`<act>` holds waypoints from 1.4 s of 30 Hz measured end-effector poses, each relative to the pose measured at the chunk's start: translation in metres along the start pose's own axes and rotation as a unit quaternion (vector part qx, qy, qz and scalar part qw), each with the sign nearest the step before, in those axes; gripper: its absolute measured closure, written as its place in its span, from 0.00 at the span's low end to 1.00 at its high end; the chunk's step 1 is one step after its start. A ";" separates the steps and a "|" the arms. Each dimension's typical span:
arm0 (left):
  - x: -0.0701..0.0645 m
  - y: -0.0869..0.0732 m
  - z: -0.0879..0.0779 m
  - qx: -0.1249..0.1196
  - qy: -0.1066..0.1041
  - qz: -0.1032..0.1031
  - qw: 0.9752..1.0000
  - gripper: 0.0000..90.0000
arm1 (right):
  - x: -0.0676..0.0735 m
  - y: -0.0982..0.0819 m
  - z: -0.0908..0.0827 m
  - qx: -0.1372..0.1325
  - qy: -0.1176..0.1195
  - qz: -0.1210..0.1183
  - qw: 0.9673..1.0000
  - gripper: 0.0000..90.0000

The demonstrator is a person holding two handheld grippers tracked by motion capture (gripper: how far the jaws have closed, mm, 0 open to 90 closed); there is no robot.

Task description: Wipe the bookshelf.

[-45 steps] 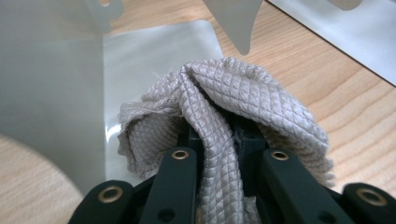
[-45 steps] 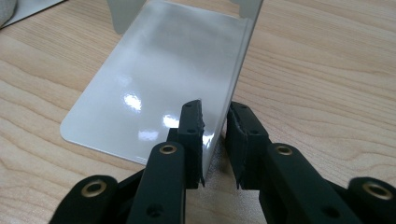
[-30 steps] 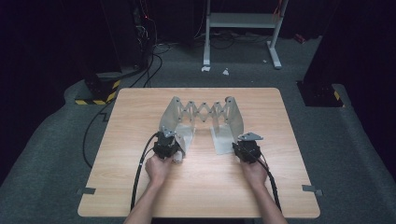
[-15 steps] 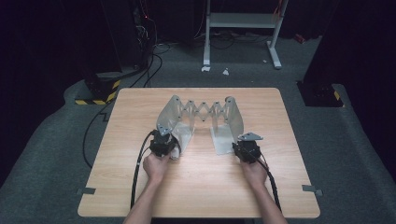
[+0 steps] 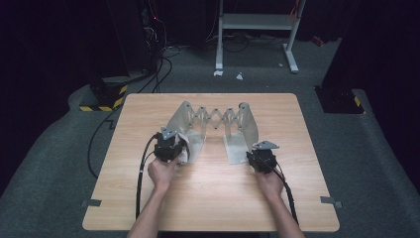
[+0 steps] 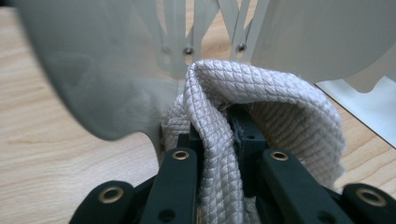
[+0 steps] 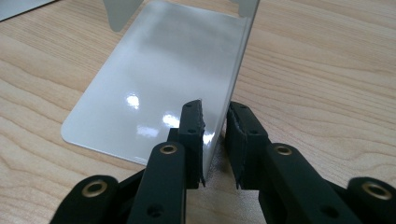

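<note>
In the high view a wooden table (image 5: 208, 198) fills the middle of the frame, and an expandable metal rack (image 5: 218, 119) stands at its centre: two upright end plates joined by a criss-cross lattice, each with a flat foot plate lying toward the bottom of the frame.

The left gripper (image 5: 171, 146) sits left of centre, at the left end plate (image 6: 107, 70) of the rack. Its jaws are clamped tight on a white quilted cloth (image 6: 261, 107). In the left gripper view the cloth bulges up in a fold over the jaw tips in the lower middle, right against the grey plate, with the lattice rivets just above it at the top centre. From above, the cloth (image 5: 184, 148) shows as a pale patch just beside the gripper, by the left foot plate.

The right gripper (image 5: 261, 157) is right of centre, at the near edge of the right foot plate. In the right gripper view its jaws stand narrow on either side of the upright right plate (image 7: 240, 60), whose edge runs between them; whether the pads press the metal I cannot tell. The glossy foot plate (image 7: 159, 84) spreads to the upper left.
</note>
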State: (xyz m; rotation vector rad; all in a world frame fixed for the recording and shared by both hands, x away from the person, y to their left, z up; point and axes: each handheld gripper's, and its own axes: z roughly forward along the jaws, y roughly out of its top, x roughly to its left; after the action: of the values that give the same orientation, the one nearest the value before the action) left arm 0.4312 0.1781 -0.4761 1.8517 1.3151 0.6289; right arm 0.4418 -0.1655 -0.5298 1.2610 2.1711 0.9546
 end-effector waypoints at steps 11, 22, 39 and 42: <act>0.004 0.017 -0.013 -0.009 0.003 0.001 1.000 0.89 | 0.000 0.000 0.000 0.000 0.001 0.001 1.000 0.85; 0.010 0.032 -0.029 -0.022 0.009 0.006 1.000 0.89 | -0.001 0.000 0.000 0.000 0.002 0.001 1.000 0.85; 0.007 0.052 -0.041 -0.036 0.008 0.021 0.999 0.89 | -0.001 0.000 0.000 0.000 0.002 0.000 1.000 0.85; 0.006 0.055 -0.038 -0.033 0.008 0.024 0.999 0.89 | -0.001 0.000 0.000 0.000 0.002 0.000 1.000 0.85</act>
State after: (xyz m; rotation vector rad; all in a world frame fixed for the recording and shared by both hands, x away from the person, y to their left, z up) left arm 0.4354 0.1857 -0.4095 1.8328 1.2475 0.7061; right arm 0.4421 -0.1660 -0.5298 1.2591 2.1733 0.9576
